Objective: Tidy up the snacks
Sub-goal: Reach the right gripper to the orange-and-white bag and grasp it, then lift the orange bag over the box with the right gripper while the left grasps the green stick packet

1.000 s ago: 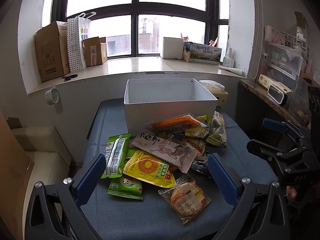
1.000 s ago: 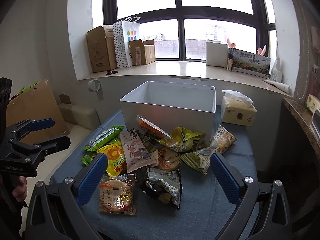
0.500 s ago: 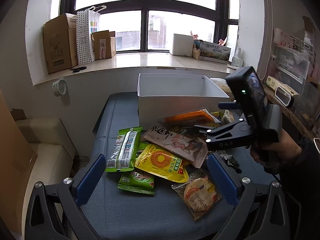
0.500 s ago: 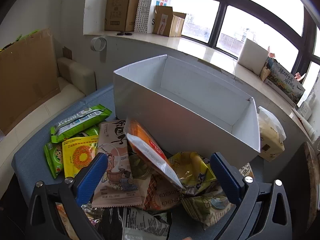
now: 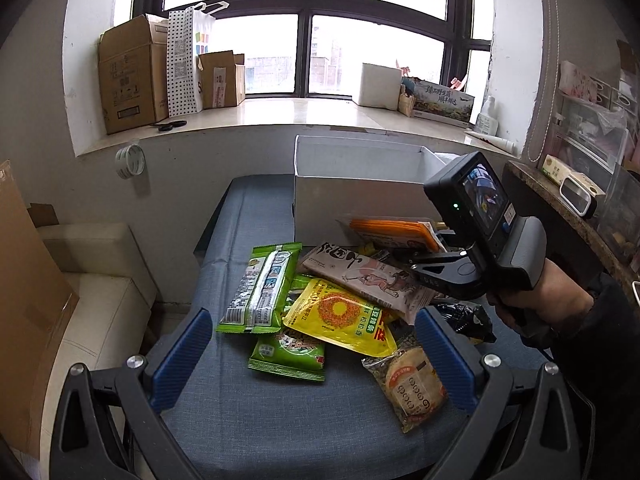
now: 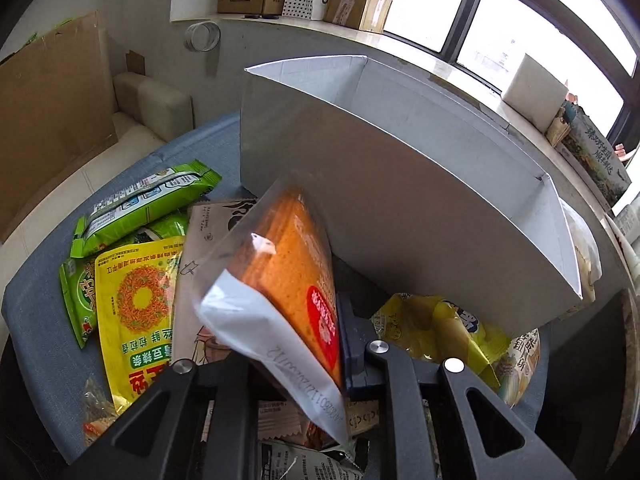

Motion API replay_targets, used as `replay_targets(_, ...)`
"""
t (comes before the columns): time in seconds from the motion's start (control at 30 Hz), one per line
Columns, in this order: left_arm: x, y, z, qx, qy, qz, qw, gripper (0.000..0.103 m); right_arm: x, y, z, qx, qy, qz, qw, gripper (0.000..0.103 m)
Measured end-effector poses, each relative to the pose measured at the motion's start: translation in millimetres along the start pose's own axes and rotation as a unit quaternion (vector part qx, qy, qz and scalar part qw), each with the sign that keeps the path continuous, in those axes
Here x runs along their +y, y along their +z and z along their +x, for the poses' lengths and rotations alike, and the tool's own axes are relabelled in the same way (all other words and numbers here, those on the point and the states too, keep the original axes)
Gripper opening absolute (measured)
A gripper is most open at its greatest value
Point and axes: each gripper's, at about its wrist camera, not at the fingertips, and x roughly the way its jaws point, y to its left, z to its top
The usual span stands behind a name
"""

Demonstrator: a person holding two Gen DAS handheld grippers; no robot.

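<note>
- A blue-grey padded table stands under a large window, its sill lined with cardboard boxes at upper left of the left wrist view.
- A white box sits at the table's far side, centre-right in that view. What shows of its inside is bare, so by my reading the sorting has barely begun.
- Nearly all snacks lie heaped in front of the box: a green packet, a yellow packet, a beige illustrated packet and a round-cracker packet at lower right.
- The right gripper is closed on the orange packet, pinching its near end; the packet juts up towards the box's near wall.
- In the left wrist view, the right hand holds that tool low over the pile at centre-right.
- The left gripper hovers over the near edge, blue pads wide apart, holding nothing.
</note>
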Motion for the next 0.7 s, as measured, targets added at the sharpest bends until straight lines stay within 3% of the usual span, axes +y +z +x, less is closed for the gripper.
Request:
replay_targets(0.33, 26.2, -4.0, 25.3, 0.02, 0.021, -0.006, 0.9996, 0.103, -12.1, -16.7, -48.0, -0.043, 0.02, 0.037, 0.998, 0.016)
replay_targets(0.7, 54.0, 8.3, 151.2, 0.136, 0.019, 0.026, 0.9902, 0.103, -14.1, -57.4, -141.3, -0.145, 0.048, 0.114, 0.982, 0.016)
